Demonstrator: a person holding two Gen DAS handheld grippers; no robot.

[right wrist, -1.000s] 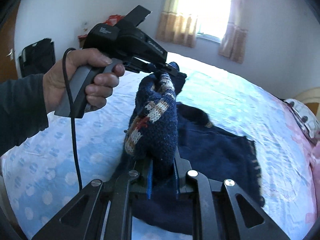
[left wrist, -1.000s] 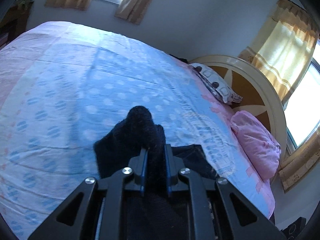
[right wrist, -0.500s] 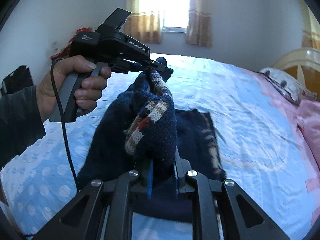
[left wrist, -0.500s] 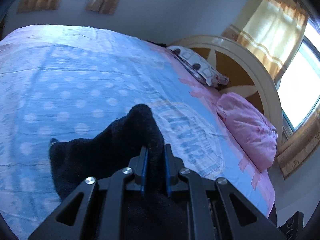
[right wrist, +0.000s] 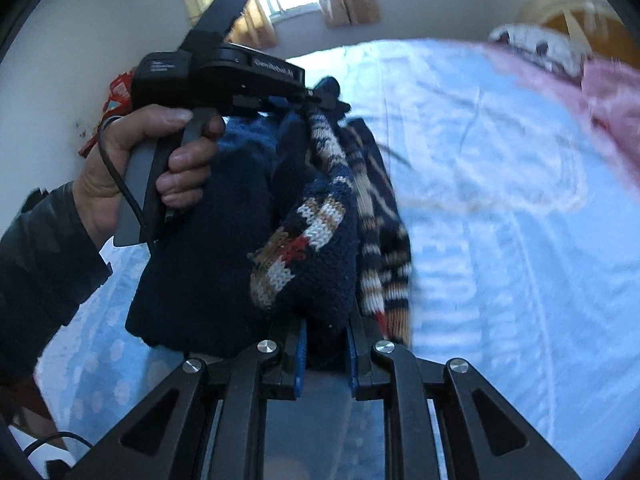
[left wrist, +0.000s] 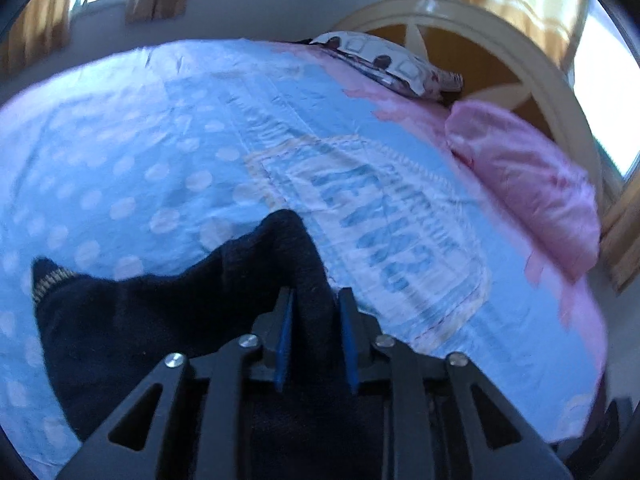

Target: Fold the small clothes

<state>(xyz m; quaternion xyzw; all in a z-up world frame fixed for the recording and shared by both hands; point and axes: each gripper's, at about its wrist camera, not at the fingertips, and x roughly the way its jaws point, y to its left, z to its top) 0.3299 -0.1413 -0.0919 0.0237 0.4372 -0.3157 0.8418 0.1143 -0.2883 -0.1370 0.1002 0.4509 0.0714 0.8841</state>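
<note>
A dark navy knitted sweater (right wrist: 208, 260) with a white, tan and red pattern is lifted off the bed between both grippers. My right gripper (right wrist: 326, 328) is shut on a bunched patterned fold of it. In the left wrist view the sweater (left wrist: 140, 320) drapes down to the left onto the sheet, a hump of it standing between the jaws of my left gripper (left wrist: 316, 300). Those jaws are opening, and the knit still fills the gap. The right wrist view shows a hand (right wrist: 132, 168) holding the left gripper (right wrist: 328, 98), with the sweater hanging from its tip.
The bed has a light blue dotted sheet (left wrist: 160, 160) with a printed panel. A pink pillow (left wrist: 528, 184) and a patterned pillow (left wrist: 392, 64) lie by the round headboard (left wrist: 480, 40). Curtained windows are behind. A red item (right wrist: 116, 96) sits by the wall.
Both grippers carried the sweater sideways across the bed and rolled; the headboard and pillows now loom larger. The left jaws stand slightly wider apart than before.
</note>
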